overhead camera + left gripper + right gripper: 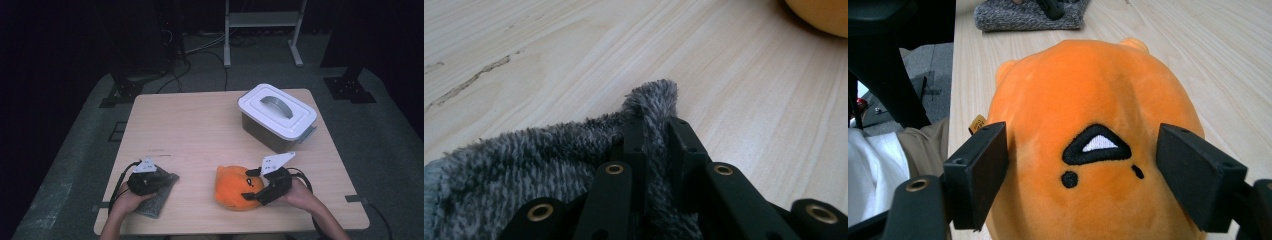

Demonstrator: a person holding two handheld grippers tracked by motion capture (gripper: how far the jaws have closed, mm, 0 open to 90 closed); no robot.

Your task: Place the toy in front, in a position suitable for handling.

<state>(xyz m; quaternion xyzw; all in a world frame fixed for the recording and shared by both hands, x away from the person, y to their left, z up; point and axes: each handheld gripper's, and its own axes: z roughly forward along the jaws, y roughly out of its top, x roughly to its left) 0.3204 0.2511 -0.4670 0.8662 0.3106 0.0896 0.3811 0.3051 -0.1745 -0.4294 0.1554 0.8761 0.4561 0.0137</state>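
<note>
Pinching grey fuzzy cloth (574, 160) edge

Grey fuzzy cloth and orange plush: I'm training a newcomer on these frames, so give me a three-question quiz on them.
1. True or false: the left gripper is shut on a fold of the grey fuzzy cloth.
2. Where do the right gripper jaws stand? A) clamped on the lid handle B) wide, one on each side of the orange plush C) empty above the table
3. What covers the storage box, and what colour is it?

Key: 1 true. 2 B. 3 A white lid with a grey handle, closed on the box.
</note>
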